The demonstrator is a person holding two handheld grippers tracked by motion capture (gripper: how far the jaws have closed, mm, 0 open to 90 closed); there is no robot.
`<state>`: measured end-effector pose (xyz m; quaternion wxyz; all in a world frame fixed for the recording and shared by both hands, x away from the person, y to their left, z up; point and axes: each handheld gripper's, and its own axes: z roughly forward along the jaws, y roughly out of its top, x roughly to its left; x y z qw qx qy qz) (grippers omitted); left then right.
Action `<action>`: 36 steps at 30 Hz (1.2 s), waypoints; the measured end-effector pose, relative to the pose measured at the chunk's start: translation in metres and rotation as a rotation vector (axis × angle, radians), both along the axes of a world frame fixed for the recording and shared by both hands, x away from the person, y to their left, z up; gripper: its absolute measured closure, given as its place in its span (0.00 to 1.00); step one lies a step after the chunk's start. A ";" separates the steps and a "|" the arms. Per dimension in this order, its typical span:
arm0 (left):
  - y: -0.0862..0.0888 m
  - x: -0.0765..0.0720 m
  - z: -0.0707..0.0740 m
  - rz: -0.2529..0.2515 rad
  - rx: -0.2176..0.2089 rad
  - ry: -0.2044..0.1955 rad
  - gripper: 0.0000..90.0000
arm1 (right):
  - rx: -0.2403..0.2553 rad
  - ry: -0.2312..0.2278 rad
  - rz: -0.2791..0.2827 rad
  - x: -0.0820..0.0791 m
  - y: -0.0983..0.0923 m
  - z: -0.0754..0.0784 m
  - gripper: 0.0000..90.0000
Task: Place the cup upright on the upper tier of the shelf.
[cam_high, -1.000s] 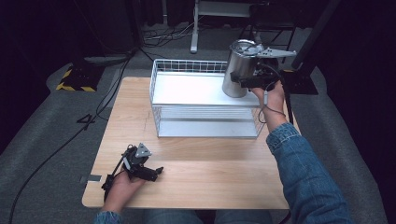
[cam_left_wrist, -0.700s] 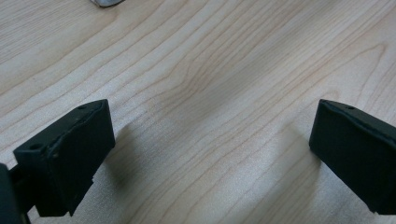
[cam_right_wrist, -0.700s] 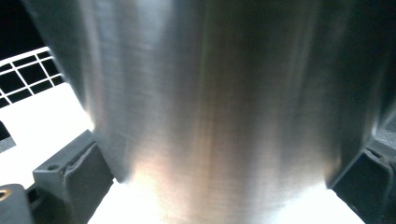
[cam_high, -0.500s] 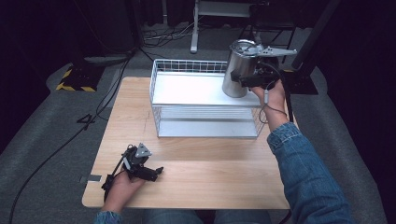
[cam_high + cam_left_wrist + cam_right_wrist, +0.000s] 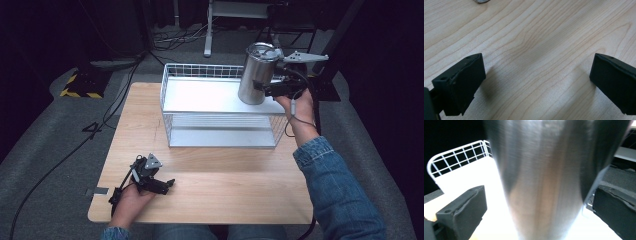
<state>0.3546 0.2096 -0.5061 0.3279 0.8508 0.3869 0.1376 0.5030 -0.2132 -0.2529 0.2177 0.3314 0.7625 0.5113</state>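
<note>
A steel tumbler with a lid stands upright at the right end of the white wire rack's top shelf. My right gripper reaches in from the right at the tumbler's lower half. In the right gripper view its jaws straddle the tumbler, spread wide with a gap showing at the left jaw, so my right gripper is open. My left gripper rests on the wooden table near its front left corner. In the left gripper view my left gripper is open over bare wood.
The rack has a lower shelf under the top one and a low wire rail along its back and left. Cables trail over the grey floor to the left. A yellow-and-black striped block lies on the floor at far left.
</note>
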 end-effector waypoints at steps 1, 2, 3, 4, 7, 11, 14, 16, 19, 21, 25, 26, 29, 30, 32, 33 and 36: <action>0.000 0.000 0.000 0.002 0.001 -0.001 0.01 | 0.002 -0.004 0.006 -0.003 -0.001 0.001 0.00; 0.000 -0.001 0.000 0.003 0.001 -0.001 0.01 | -0.001 -0.010 0.012 -0.007 -0.003 0.003 0.00; 0.000 -0.001 0.000 0.003 0.000 0.000 0.01 | -0.001 -0.013 0.017 -0.010 -0.004 0.004 0.00; 0.000 -0.001 0.000 0.000 0.003 -0.002 0.01 | 0.002 -0.013 0.019 -0.013 -0.005 0.006 0.00; 0.000 -0.001 0.000 0.004 0.006 -0.006 0.01 | 0.005 -0.021 0.043 -0.029 -0.010 0.009 0.00; 0.000 -0.001 0.000 0.000 0.008 -0.007 0.01 | 0.005 -0.020 0.062 -0.042 -0.015 0.009 0.00; 0.000 -0.001 0.000 0.003 0.007 -0.007 0.01 | 0.003 -0.020 0.070 -0.050 -0.017 0.008 0.00; 0.000 -0.001 0.000 0.000 0.008 -0.007 0.01 | -0.001 -0.016 0.079 -0.056 -0.020 0.006 0.00; 0.000 -0.001 0.000 0.004 0.007 -0.007 0.01 | -0.009 -0.019 0.095 -0.066 -0.023 0.002 0.00; 0.000 -0.001 0.000 0.004 0.006 -0.006 0.01 | -0.011 -0.019 0.102 -0.071 -0.024 0.000 0.00; 0.000 -0.001 0.000 0.003 0.006 -0.006 0.01 | -0.020 -0.016 0.120 -0.082 -0.026 -0.006 0.00; 0.000 -0.001 0.000 0.003 0.006 -0.006 0.01 | -0.025 -0.017 0.127 -0.085 -0.027 -0.008 0.00; 0.000 -0.001 0.000 0.003 0.006 -0.006 0.01 | -0.032 -0.011 0.136 -0.091 -0.028 -0.014 0.00; 0.000 -0.001 0.000 0.005 0.001 -0.003 0.01 | -0.033 -0.005 0.137 -0.093 -0.028 -0.016 0.00; 0.000 -0.001 0.000 0.004 0.004 -0.002 0.01 | -0.042 0.003 0.139 -0.096 -0.029 -0.022 0.00; 0.000 -0.001 0.000 0.002 -0.001 0.001 0.01 | -0.043 0.005 0.141 -0.098 -0.030 -0.023 0.00; 0.000 0.000 0.000 0.002 -0.001 0.000 0.01 | -0.041 0.015 0.148 -0.104 -0.033 -0.032 0.01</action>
